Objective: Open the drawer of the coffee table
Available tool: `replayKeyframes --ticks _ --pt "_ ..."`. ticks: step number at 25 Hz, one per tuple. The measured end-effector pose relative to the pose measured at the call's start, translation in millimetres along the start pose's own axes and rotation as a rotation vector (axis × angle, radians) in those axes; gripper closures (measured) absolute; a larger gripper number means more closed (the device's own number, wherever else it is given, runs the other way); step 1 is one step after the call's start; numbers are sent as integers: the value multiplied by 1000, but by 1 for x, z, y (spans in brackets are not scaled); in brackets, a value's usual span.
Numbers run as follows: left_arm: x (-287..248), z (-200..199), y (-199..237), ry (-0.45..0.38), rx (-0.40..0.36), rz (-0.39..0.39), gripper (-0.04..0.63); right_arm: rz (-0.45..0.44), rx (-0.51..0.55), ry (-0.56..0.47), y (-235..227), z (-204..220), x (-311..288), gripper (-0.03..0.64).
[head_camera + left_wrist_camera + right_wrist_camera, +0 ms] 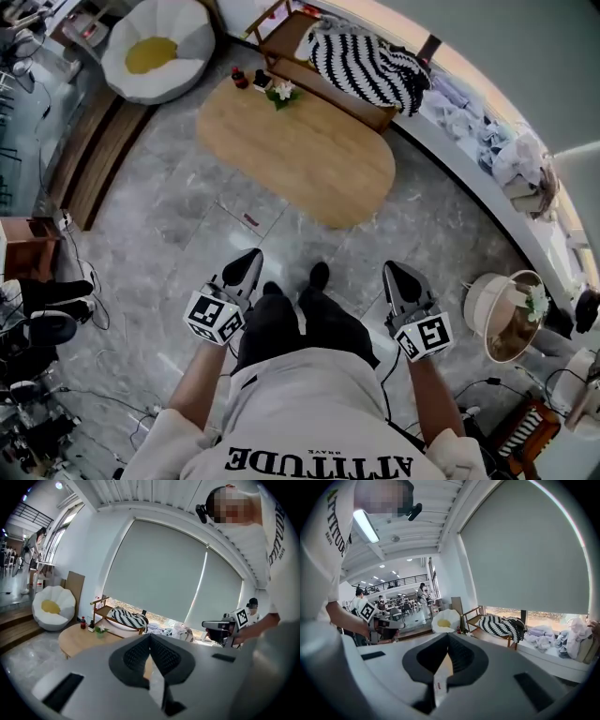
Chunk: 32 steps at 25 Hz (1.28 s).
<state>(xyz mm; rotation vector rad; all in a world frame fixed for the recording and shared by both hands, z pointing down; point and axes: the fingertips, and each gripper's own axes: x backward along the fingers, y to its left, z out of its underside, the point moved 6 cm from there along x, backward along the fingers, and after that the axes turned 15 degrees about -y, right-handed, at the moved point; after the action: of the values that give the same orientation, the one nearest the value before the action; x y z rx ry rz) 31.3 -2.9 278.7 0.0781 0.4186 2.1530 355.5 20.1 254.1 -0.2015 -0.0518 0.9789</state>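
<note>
Wooden oval surface (pixel 300 155) well ahead of both grippers, apart from them.
Left gripper (pixel 248 261) and right gripper (pixel 394 274) side by side above grey floor (pixel 187 216), jaws together, empty.

bright, even daylight thru the roller blind (pixel 159 573); ceiling strip light (pixel 365 526) glows upper left in right gripper view. shadows soft, faint. heavy fisheye bend + black corners in both gripper views; close grey foreground at bottom is blurred. head view sharp mid-frame, overexposed band along upper right edge.
</note>
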Motion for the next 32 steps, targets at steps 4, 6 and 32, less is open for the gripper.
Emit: replayKeyframes --ticks 4,6,32 --pt "-26 18 12 30 24 0 577 -20 -17 26 -15 13 -17 598" --pt "-38 29 24 38 40 -10 577 -30 -18 57 -20 24 -26 598" --pt "-148 386 258 164 448 92 555 -45 -194 393 -9 290 -198 597"
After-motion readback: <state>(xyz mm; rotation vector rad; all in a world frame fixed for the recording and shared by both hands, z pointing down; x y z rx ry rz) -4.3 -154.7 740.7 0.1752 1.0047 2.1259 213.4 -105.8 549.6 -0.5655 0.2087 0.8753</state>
